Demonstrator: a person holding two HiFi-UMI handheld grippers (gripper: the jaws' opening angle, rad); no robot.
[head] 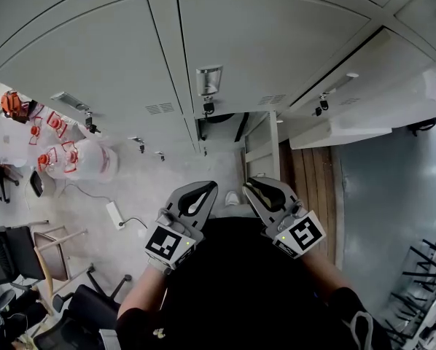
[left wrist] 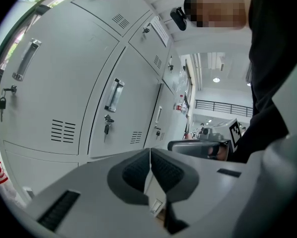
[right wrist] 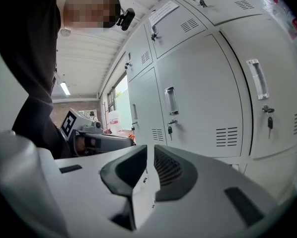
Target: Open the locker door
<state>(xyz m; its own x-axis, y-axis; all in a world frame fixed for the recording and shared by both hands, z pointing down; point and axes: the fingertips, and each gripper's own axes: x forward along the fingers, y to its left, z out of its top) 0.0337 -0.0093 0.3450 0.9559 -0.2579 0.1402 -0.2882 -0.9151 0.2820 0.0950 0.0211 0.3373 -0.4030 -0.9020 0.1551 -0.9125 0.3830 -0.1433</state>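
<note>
Grey locker bank [head: 87, 64] filled the far side, all upper doors closed. The locker door [head: 276, 42] stood far centre, shut. Water jugs [head: 83, 159] sat far left on the floor, with a chair [head: 54, 250] at near left. The left gripper [head: 209, 189] and right gripper [head: 253, 185] were held near the torso, well apart from the door. Both were empty, with fingers pressed together. The door handle [head: 208, 80] had a key [head: 208, 108] under it. A power strip [head: 115, 214] lay on the floor at left.

Pale grey locker door [head: 276, 42] standing shut straight ahead

It is sitting upright and flush, carrying a chrome handle [head: 208, 80] at its left edge, what seems to be a key [head: 208, 108] hanging beneath, and vent slits [head: 271, 99] low down.
</note>
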